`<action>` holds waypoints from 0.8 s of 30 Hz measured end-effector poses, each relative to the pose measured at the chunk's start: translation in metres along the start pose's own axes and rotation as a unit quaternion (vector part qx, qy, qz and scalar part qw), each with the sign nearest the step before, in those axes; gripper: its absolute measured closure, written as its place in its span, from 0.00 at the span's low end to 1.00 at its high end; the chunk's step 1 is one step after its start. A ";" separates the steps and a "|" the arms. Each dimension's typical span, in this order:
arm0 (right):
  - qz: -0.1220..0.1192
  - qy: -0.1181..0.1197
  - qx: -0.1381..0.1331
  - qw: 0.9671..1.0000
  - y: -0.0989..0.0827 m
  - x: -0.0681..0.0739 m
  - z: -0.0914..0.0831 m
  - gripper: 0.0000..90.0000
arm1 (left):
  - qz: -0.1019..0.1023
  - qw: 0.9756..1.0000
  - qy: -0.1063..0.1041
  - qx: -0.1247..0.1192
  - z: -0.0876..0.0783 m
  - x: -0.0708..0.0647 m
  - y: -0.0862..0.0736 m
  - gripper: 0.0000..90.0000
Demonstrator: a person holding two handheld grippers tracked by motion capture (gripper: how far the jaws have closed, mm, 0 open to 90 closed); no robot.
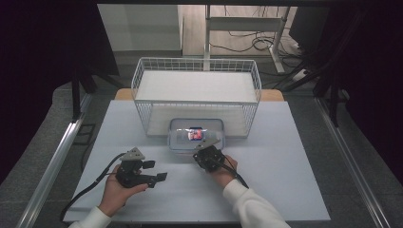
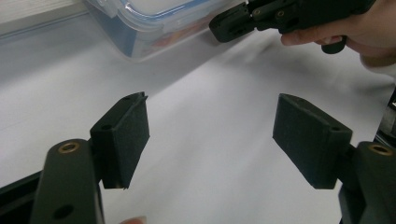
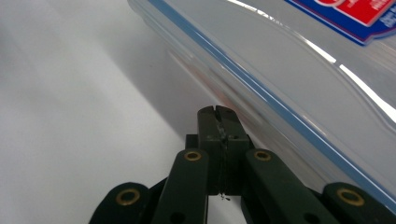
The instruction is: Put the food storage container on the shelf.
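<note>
Basically white table [image 1: 285,180], dark room; wire basket [image 1: 196,97] far side. Lidded box [image 1: 196,134] just beyond right gripper [image 1: 205,152], jaws closed, empty. Left gripper [image 1: 159,172] wide open, empty.

My white worktop [image 1: 285,180] carries a white wire basket [image 1: 197,95] at its far edge; beyond it, cables [image 1: 256,45] lie on what looks like wooden floor.
</note>
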State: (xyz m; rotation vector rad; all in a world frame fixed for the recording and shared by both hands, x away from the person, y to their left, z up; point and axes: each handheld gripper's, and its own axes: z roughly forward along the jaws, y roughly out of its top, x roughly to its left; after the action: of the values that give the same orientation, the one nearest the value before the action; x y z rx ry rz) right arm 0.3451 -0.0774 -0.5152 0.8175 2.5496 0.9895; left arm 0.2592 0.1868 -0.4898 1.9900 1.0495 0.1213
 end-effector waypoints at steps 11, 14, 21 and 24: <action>0.002 -0.004 0.007 1.000 0.003 0.001 0.000 0.99 | -0.005 1.000 0.000 0.000 0.000 0.002 -0.001 0.29; 0.009 -0.015 -0.002 1.000 0.005 -0.001 -0.002 0.99 | -0.006 1.000 0.000 -0.002 -0.001 0.003 -0.001 0.30; 0.030 -0.022 -0.019 0.999 0.015 -0.009 -0.005 0.99 | -0.008 1.000 0.001 -0.001 0.000 0.003 -0.001 0.30; 0.041 -0.027 -0.029 0.998 0.019 -0.014 -0.005 0.99 | -0.008 1.000 0.000 -0.001 -0.001 0.003 -0.001 0.30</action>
State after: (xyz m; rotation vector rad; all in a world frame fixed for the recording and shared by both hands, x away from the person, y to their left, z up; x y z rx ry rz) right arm 0.3619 -0.0770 -0.4982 0.9270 2.4474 1.0466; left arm 0.2602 0.1905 -0.4908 1.9786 1.0653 0.1134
